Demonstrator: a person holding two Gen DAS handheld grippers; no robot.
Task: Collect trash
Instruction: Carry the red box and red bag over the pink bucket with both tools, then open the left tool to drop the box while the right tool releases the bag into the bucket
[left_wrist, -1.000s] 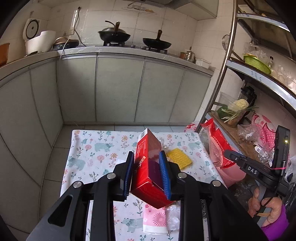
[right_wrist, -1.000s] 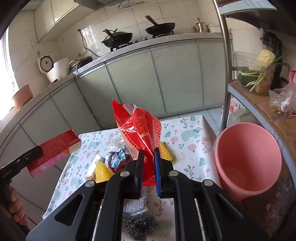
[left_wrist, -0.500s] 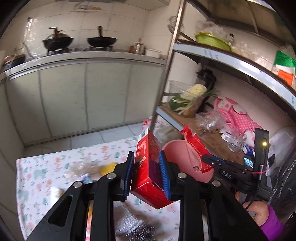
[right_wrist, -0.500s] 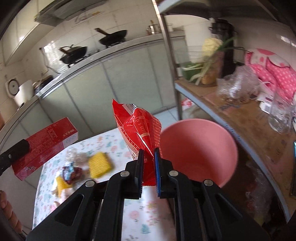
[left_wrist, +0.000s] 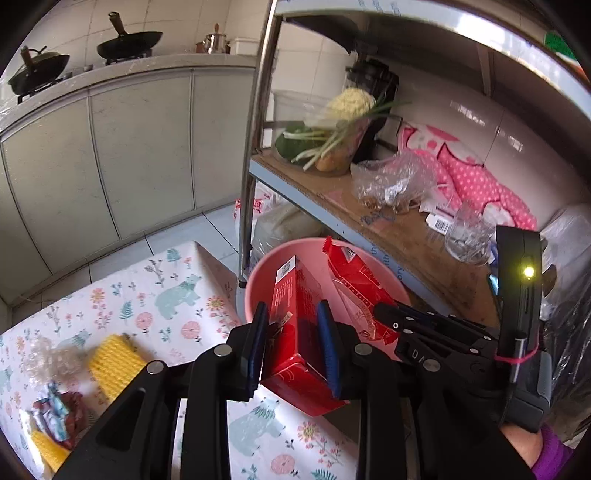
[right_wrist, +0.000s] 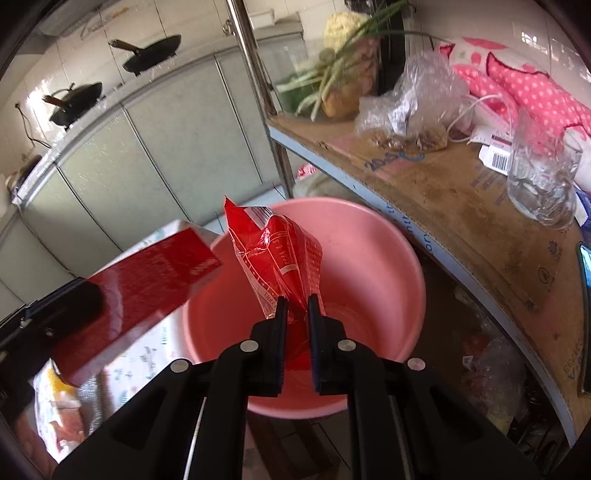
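Observation:
My left gripper is shut on a red carton box, held tilted at the near rim of a pink bucket beside the table. In the right wrist view the same red carton box pokes in from the left over the pink bucket. My right gripper is shut on a crinkled red snack bag, which hangs over the bucket's mouth. The bucket looks empty inside. In the left wrist view, the red snack bag and the right gripper sit just right of the box.
A floral tablecloth covers the low table, with yellow sponges, a crumpled wrapper and clear plastic left on it. A metal rack post and a wooden shelf with bags and a glass mug crowd the bucket's far side.
Both grippers swung right and down from above the table to the pink bucket, each still holding its item. The bucket now fills the middle of both views.

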